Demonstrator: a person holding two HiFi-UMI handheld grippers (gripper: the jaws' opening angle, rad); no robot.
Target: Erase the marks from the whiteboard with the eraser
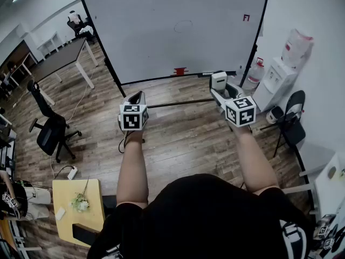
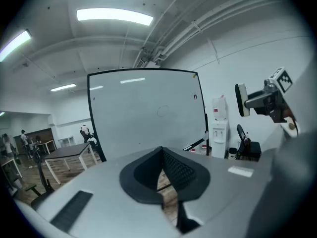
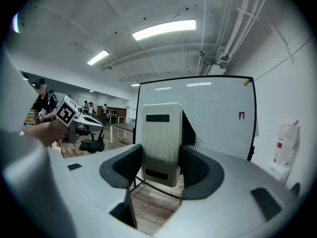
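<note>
Eraser (image 3: 159, 138) tight between right gripper (image 3: 161, 163) fingers (image 3: 124, 168); left gripper (image 2: 162, 178) fingers (image 2: 184, 170) together, empty; whiteboard (image 1: 156, 47) ahead.

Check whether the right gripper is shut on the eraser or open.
Shut on it. In the right gripper view, the jaws of the right gripper press both sides of the white eraser, held upright between them.

Water dispenser (image 1: 275, 82), black office chair (image 1: 51, 131) and dark table (image 1: 56, 61) stand on wooden floor (image 1: 183, 139).
</note>
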